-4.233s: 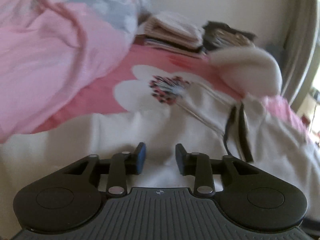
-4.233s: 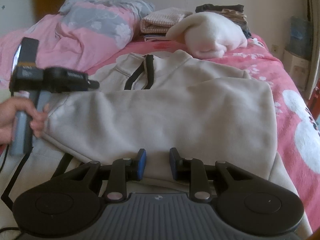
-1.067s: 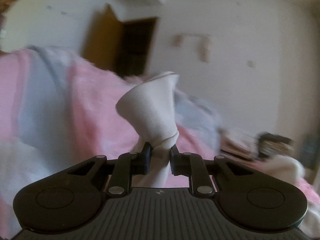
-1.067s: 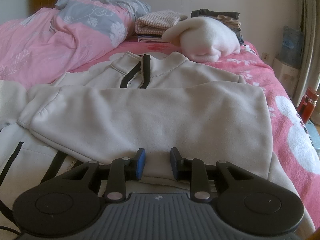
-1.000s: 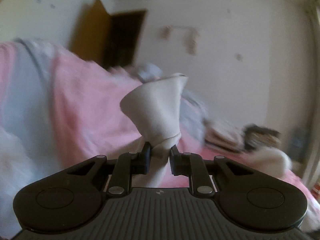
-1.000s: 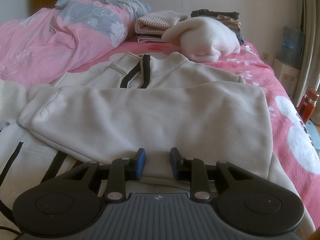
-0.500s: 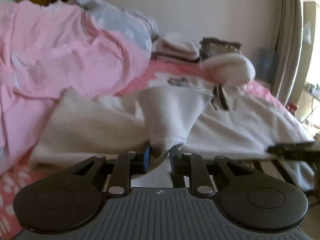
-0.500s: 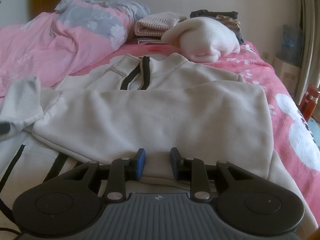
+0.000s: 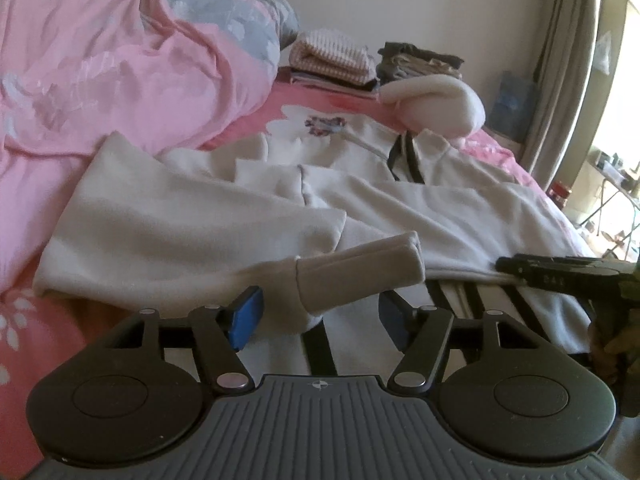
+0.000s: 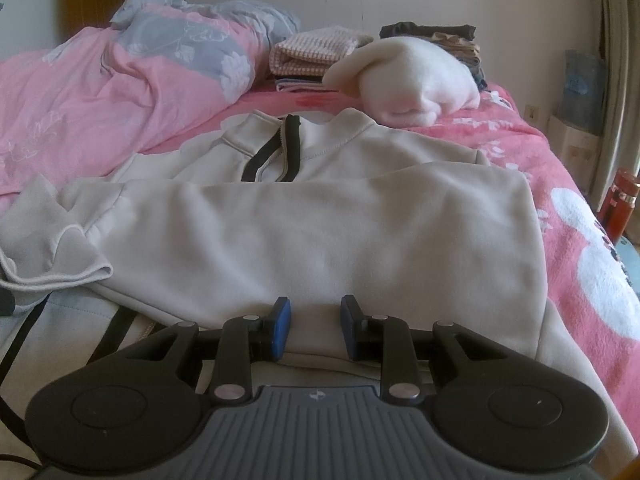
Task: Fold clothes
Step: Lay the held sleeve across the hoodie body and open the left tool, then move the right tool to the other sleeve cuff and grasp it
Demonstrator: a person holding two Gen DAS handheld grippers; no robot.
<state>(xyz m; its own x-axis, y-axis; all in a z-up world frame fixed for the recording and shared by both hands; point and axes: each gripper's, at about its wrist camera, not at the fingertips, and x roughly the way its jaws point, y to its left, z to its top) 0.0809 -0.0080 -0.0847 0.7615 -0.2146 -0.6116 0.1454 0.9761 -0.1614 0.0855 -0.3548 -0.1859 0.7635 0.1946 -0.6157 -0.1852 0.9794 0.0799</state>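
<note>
Left tongs (image 9: 320, 312) are opening around the ribbed grey cuff (image 9: 356, 280) of the cream fleece zip-up jacket (image 10: 320, 232), pads no longer pressing it, because we are laying that sleeve across the jacket's front. Right tongs (image 10: 314, 328) are standing narrow and holding nothing, resting low by the other folded sleeve, probably to steady it. We are keeping the jacket spread flat on the pink floral bed (image 10: 580, 184) so folds lie square.

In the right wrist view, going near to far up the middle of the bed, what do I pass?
Right gripper → folded sleeve → zip collar → white fleece bundle → dark clothes stack.
</note>
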